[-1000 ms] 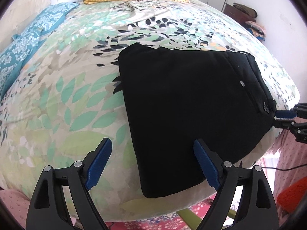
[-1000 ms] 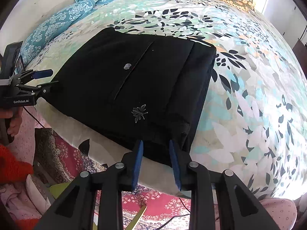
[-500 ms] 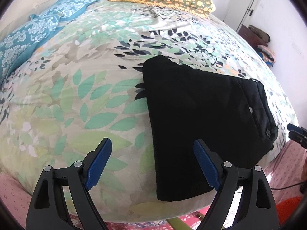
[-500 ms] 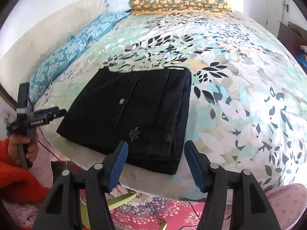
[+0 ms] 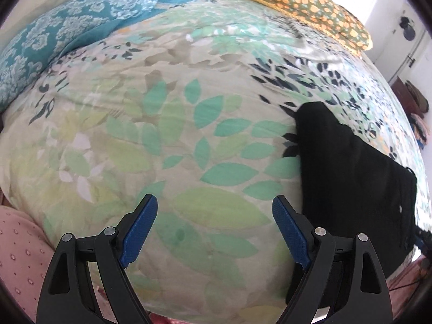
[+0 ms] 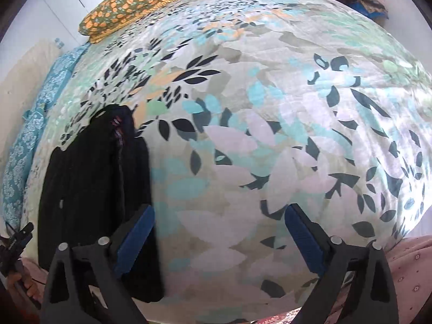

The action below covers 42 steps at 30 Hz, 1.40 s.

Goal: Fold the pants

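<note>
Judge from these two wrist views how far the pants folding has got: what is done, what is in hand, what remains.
Done: the black fabric pants lie as a compact folded bundle near the edge of the leaf-patterned bedspread. In hand: nothing; the left tongs and the right tongs are both open and empty, pointing at bare bedspread beside the pants. Left: seemingly nothing, perhaps a little neatening, judging by the tidy bundle.

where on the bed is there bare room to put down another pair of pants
Bare bedspread lies left of the folded black pants, between them and the teal pillows. More lies right of the pants, toward the bed's far side. Taken: the near-edge patch under the pants and the head end by the orange-print pillow.
</note>
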Each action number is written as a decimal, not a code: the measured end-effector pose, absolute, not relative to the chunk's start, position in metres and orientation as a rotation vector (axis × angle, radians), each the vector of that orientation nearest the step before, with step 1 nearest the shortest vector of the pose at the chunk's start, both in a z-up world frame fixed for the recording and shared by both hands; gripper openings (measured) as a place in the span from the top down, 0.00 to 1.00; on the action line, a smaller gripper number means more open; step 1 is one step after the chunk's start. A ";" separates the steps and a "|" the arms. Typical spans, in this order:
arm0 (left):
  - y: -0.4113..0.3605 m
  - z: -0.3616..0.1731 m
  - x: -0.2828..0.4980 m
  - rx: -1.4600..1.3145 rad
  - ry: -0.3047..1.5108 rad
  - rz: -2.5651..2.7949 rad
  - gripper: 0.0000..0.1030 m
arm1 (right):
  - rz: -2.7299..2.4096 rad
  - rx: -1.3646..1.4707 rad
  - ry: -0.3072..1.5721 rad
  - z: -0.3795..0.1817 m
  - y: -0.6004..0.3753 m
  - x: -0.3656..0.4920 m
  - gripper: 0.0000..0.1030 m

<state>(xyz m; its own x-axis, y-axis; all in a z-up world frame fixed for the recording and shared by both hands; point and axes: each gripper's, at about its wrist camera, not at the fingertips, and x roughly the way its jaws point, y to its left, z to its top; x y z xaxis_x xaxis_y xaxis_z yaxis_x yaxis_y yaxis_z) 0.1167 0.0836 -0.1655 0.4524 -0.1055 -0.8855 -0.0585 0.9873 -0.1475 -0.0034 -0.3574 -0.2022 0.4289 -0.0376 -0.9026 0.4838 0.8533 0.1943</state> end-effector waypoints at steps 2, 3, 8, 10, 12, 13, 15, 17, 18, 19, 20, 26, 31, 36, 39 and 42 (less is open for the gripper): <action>0.093 -0.175 0.124 -0.197 1.129 0.012 0.15 | -0.366 0.464 1.110 -0.210 -0.361 -0.005 0.02; 0.095 -0.179 0.126 -0.208 1.135 0.025 0.15 | -0.381 0.456 1.114 -0.211 -0.363 -0.005 0.00; 0.094 -0.196 0.139 -0.168 1.167 0.067 0.15 | -0.415 0.380 1.152 -0.221 -0.360 0.000 0.00; 0.092 -0.201 0.141 -0.136 1.175 0.080 0.13 | -0.424 0.339 1.167 -0.223 -0.355 0.002 0.00; 0.090 -0.203 0.142 -0.117 1.179 0.076 0.09 | -0.426 0.352 1.161 -0.224 -0.356 0.001 0.00; 0.089 -0.203 0.141 -0.113 1.182 0.071 0.07 | -0.425 0.363 1.157 -0.225 -0.357 0.001 0.00; 0.088 -0.205 0.142 -0.111 1.189 0.064 0.04 | -0.424 0.368 1.155 -0.225 -0.358 0.001 0.00; 0.087 -0.206 0.143 -0.110 1.196 0.058 0.02 | -0.428 0.355 1.157 -0.226 -0.356 0.002 0.00; 0.087 -0.207 0.143 -0.110 1.198 0.056 0.01 | -0.429 0.353 1.157 -0.226 -0.356 0.002 0.00; 0.087 -0.207 0.144 -0.109 1.200 0.055 0.01 | -0.429 0.353 1.156 -0.226 -0.356 0.002 0.00; 0.086 -0.207 0.144 -0.106 1.202 0.056 0.01 | -0.429 0.352 1.156 -0.226 -0.356 0.002 0.00; 0.084 -0.209 0.144 -0.086 1.208 0.055 0.01 | -0.434 0.341 1.157 -0.227 -0.355 0.004 0.00; 0.083 -0.209 0.144 -0.084 1.209 0.056 0.01 | -0.434 0.340 1.157 -0.227 -0.355 0.005 0.00; 0.083 -0.210 0.145 -0.081 1.211 0.055 0.01 | -0.434 0.339 1.156 -0.227 -0.354 0.004 0.00; 0.083 -0.210 0.145 -0.076 1.212 0.056 0.00 | -0.434 0.339 1.155 -0.227 -0.354 0.004 0.00; 0.083 -0.210 0.146 -0.074 1.213 0.055 0.00 | -0.433 0.338 1.155 -0.227 -0.354 0.004 0.00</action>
<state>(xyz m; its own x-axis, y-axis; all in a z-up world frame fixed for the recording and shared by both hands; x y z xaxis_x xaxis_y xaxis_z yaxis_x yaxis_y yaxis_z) 0.1456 0.0829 -0.2104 0.3493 0.0029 -0.9370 -0.0826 0.9962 -0.0277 0.0043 -0.3543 -0.2272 0.3378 -0.1545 -0.9285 0.4944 0.8685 0.0353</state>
